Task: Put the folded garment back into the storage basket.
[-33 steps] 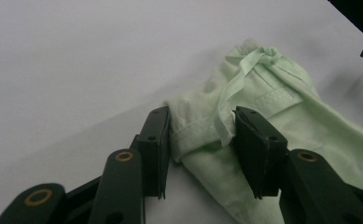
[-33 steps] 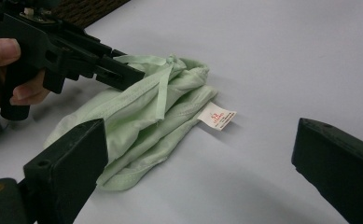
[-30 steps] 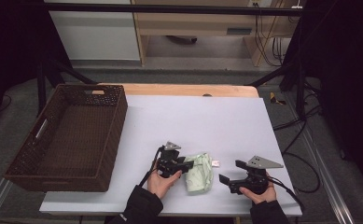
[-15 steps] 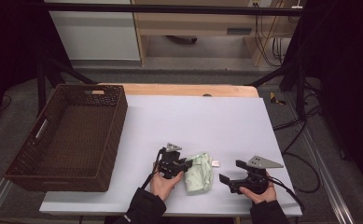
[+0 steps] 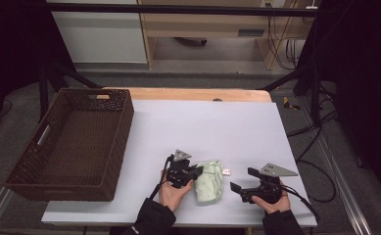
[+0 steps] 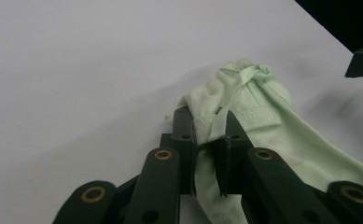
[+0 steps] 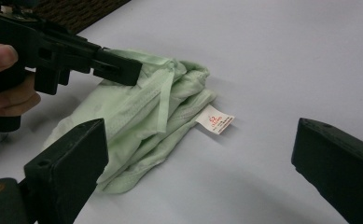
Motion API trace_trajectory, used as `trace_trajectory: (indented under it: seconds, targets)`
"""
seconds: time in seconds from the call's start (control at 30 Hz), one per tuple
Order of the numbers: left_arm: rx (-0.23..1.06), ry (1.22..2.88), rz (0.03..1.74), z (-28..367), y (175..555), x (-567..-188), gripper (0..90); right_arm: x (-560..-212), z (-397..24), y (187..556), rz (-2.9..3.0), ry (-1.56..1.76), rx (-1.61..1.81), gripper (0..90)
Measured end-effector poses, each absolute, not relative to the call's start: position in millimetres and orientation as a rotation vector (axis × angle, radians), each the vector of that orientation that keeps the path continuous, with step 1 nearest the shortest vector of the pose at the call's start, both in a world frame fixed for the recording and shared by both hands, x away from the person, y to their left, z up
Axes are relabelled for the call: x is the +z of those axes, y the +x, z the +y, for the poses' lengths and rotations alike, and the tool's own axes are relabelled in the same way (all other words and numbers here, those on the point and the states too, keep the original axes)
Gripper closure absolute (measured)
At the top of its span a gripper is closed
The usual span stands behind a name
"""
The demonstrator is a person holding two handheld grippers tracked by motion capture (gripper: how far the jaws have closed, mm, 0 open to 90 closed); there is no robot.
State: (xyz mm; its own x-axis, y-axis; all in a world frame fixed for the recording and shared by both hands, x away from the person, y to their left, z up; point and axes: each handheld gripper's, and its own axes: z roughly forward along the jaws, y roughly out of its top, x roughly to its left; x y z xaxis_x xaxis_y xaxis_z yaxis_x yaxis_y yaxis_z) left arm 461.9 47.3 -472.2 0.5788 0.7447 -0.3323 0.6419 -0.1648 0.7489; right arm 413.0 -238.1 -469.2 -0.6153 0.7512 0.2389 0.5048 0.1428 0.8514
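A crumpled pale green garment (image 5: pixel 208 182) (image 6: pixel 263 107) (image 7: pixel 137 116) lies on the white table near its front edge, with a small white label (image 5: pixel 226 171) (image 7: pixel 215 120) sticking out on its right. My left gripper (image 5: pixel 198 171) (image 6: pixel 207 119) is at the garment's left edge. Its jaws have just been closing and now pinch a fold and a thin strap of the green fabric. My right gripper (image 5: pixel 234 188) (image 7: pixel 200 135) rests to the right of the garment, pointing at it, jaws wide open with nothing between them. The right gripper view also shows the left gripper (image 7: pixel 118 65).
A dark brown wicker basket (image 5: pixel 124 117) with nothing in it stands at the table's left. The white table top (image 5: pixel 202 127) stretches bare behind the garment to a wooden strip (image 5: pixel 188 94) at the far edge. Black stands and cables flank the table.
The left gripper has edged slightly right onto the garment's edge. The right gripper and the garment have stayed in place.
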Motion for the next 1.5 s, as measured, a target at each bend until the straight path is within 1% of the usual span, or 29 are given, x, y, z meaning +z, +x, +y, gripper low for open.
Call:
trace_trajectory:
  seconds: [0.63, 0.87, 1.5]
  targets:
    - [0.125, 1.832, 0.991, 40.4, 450.5, -435.2, 80.9, -467.1, -240.4, 412.6, 2.148, 1.222, 1.477, 4.4]
    - [0.151, 1.84, 0.938, 41.7, 446.2, -417.7, 81.2, -466.2, -241.5, 412.3, 2.139, 1.221, 1.48, 4.2]
    - [0.216, 1.884, 0.886, 59.1, 448.8, -387.1, 81.2, -466.2, -242.1, 412.8, 2.132, 1.219, 1.48, 3.7]
